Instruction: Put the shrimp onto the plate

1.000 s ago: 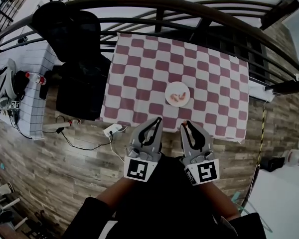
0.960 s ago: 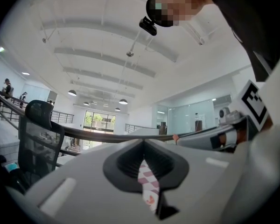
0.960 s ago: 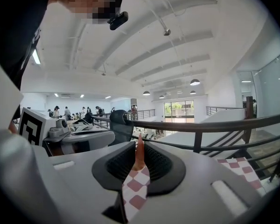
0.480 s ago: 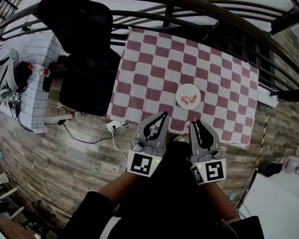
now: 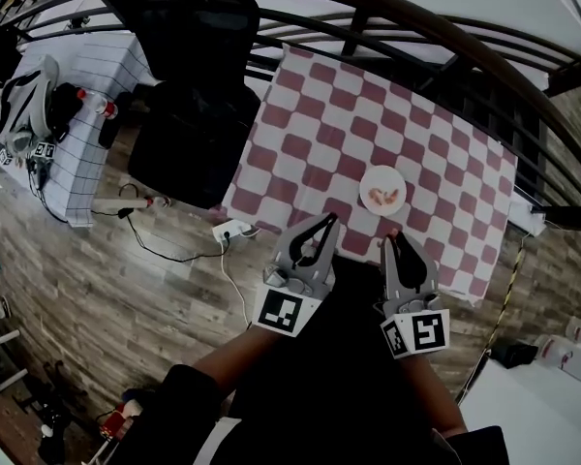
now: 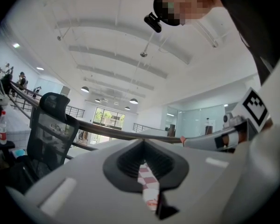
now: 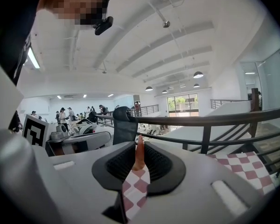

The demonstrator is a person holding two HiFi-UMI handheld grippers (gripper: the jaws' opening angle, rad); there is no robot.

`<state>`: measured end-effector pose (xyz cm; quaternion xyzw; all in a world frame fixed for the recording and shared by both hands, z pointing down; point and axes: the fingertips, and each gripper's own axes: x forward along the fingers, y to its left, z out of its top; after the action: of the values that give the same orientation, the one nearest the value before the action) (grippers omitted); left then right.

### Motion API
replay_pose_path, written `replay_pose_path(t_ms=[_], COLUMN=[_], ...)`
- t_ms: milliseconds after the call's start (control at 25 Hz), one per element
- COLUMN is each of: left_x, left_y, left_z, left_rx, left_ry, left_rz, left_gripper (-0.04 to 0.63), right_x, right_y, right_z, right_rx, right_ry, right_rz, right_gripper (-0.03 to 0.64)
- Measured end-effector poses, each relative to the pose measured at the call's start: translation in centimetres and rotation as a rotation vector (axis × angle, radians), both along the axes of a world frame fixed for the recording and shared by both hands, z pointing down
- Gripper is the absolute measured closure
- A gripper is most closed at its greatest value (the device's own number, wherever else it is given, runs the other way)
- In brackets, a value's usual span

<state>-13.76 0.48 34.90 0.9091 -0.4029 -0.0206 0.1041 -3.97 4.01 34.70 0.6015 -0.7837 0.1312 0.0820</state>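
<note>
A single orange shrimp (image 7: pixel 139 154) stood upright between the right gripper (image 5: pixel 394 240)'s ribbed pads, which were clamped on it at the very tips. That gripper hung over the near edge of the table, short of the small white plate (image 5: pixel 366 180), which sat a little farther in on the red-and-white checked cloth (image 5: pixel 310 114). The held shrimp and the plate were near each other but clearly apart.

On the plate lay some pink-orange pieces (image 5: pixel 383 198), which I took to be shrimp already delivered, though they were too small to count. I saw no other loose shrimp on the cloth, so my guess was that this was a late one, perhaps the last. What remained was to carry it the short way forward over the plate, lower it and let go.

The left gripper (image 5: pixel 326 223) was just left of the right one, its jaws drawn together with only a thin slit between them and nothing in it. It seemed to have no part in this step.

Beyond the table ran a dark curved railing (image 5: pixel 436 32). To the left stood a black office chair (image 5: pixel 189 85), with a power strip (image 5: pixel 230 230) on the wooden floor (image 5: pixel 126 298).
</note>
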Motion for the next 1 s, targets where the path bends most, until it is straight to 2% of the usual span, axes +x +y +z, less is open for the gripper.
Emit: replay_pose_path(t_ms=[240, 440, 760, 1000], left_x=[-0.3, 1.3, 6.7, 11.3], left_y=[-0.1, -0.7, -3.2, -5.4], left_z=[0.1, -0.3, 0.0, 0.6], left_rx=[0.006, 0.010, 0.019, 0.000], left_ry=[-0.012, -0.025, -0.055, -0.071], left_rz=[-0.028, -0.009, 0.072, 0.127], left_gripper=[0.588, 0.588, 0.588, 0.588], right_x=[1.8, 2.7, 8.7, 12.2], right_y=[-0.6, -1.5, -3.3, -5.4], right_z=[0.3, 0.2, 1.0, 2.4], right_rx=[0.000, 0.007, 0.005, -0.030], right_ry=[-0.018, -0.026, -0.043, -0.050], right_rz=[0.029, 0.035, 0.138, 0.168], right_gripper=[0.560, 0.560, 0.560, 0.560])
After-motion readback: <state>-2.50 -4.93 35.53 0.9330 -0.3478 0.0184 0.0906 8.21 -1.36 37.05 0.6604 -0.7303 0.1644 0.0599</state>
